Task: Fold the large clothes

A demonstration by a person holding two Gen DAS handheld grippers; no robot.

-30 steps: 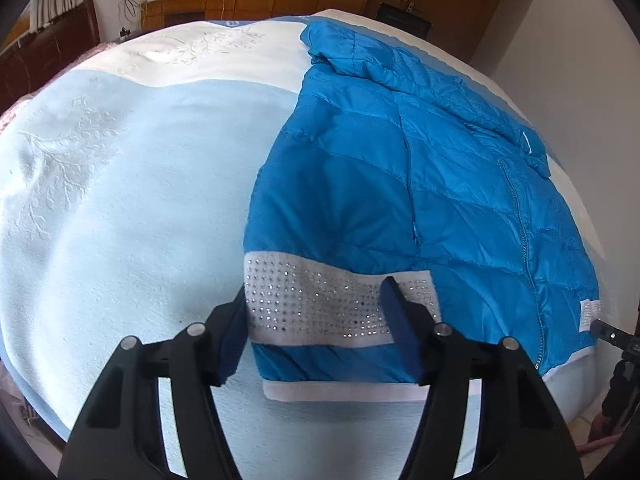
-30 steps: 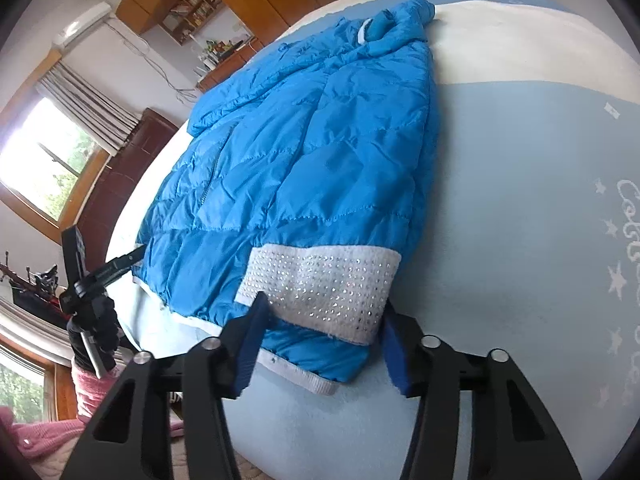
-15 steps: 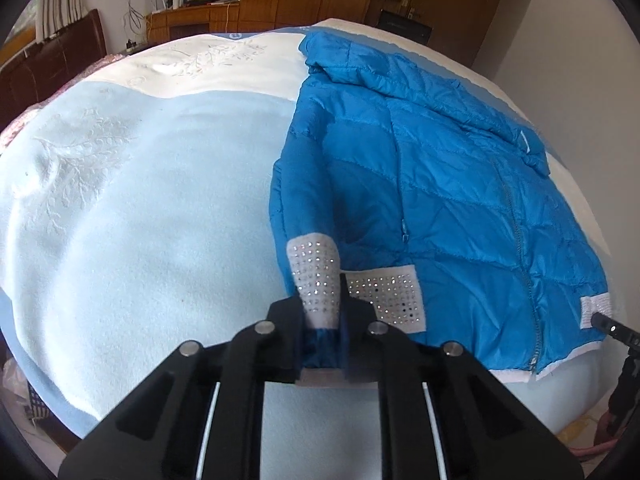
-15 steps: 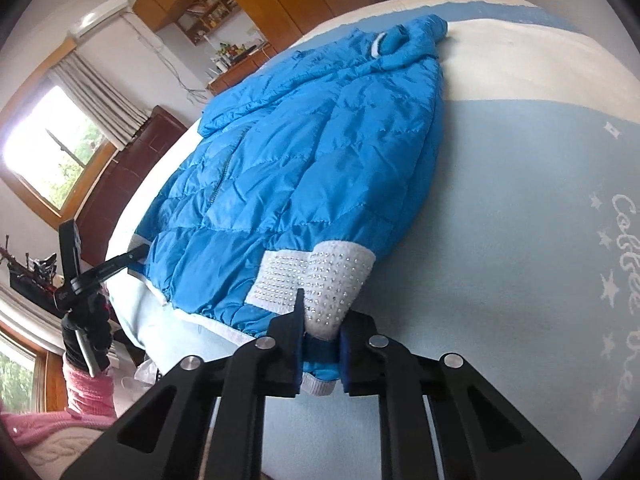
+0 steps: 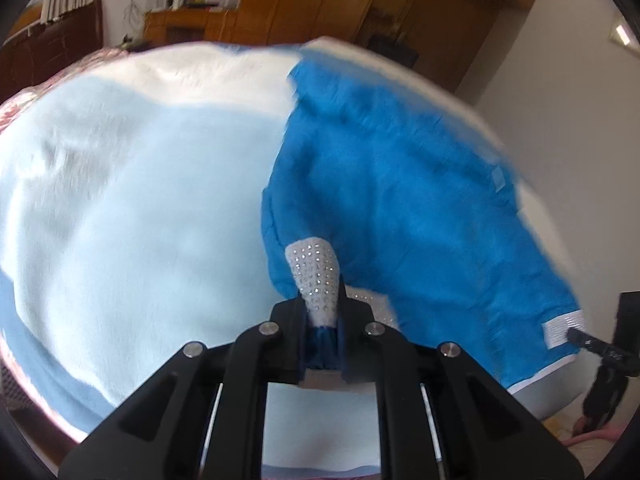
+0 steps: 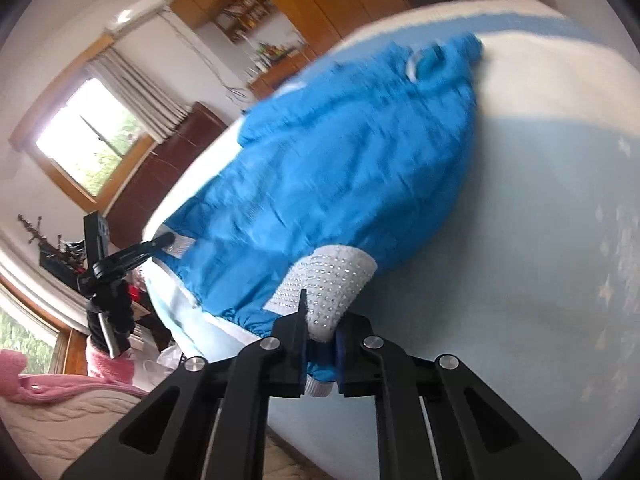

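Jacket [image 5: 400, 208] cuffs between hand-held grippers' jaws.

The blue quilted puffer jacket [image 5: 400, 208] lies spread on the pale blue and white blanket-covered bed [image 5: 140, 208]; in the left wrist view it fills the right half, bare blanket to its left. The left gripper [image 5: 322, 344] sits at the near edge, one white rhinestone-studded cuff [image 5: 318, 284] between its jaws. In the right wrist view, the jacket [image 6: 340, 184] runs up and away, collar at the far end, open blanket to its right. The right gripper [image 6: 322, 356] is at the near hem, the other studded cuff [image 6: 332, 288] between its jaws. Wooden cabinets [image 5: 320, 0] stand behind the bed. A black phone stand [image 6: 108, 272] stands left of the bed.
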